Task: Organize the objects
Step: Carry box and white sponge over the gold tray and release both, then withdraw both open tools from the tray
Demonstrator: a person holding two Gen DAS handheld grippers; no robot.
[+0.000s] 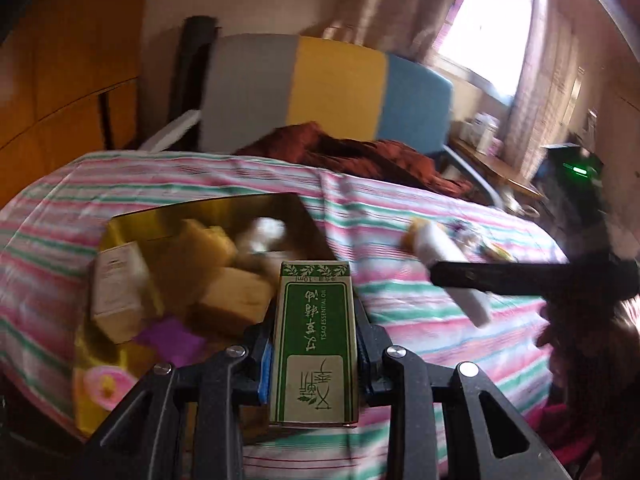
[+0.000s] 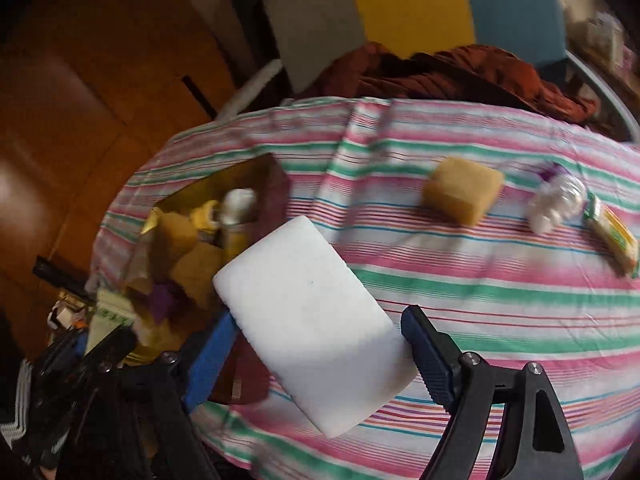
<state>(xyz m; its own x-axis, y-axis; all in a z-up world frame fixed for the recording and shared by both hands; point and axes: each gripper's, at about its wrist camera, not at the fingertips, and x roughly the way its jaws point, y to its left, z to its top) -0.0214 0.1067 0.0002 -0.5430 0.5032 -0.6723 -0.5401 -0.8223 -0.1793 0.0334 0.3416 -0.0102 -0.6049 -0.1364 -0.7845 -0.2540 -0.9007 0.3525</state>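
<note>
Left gripper jaws clamping green carton — right gripper jaws loose around white sponge; striped bedsheet.

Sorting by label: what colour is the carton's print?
Green on cream; carton, clearest in left wrist view.

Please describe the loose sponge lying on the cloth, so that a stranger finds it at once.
Look at the striped cloth, right of the gold box. The tan sponge lies there alone, left of a clear packet. It alone is a plain brownish block.
</note>
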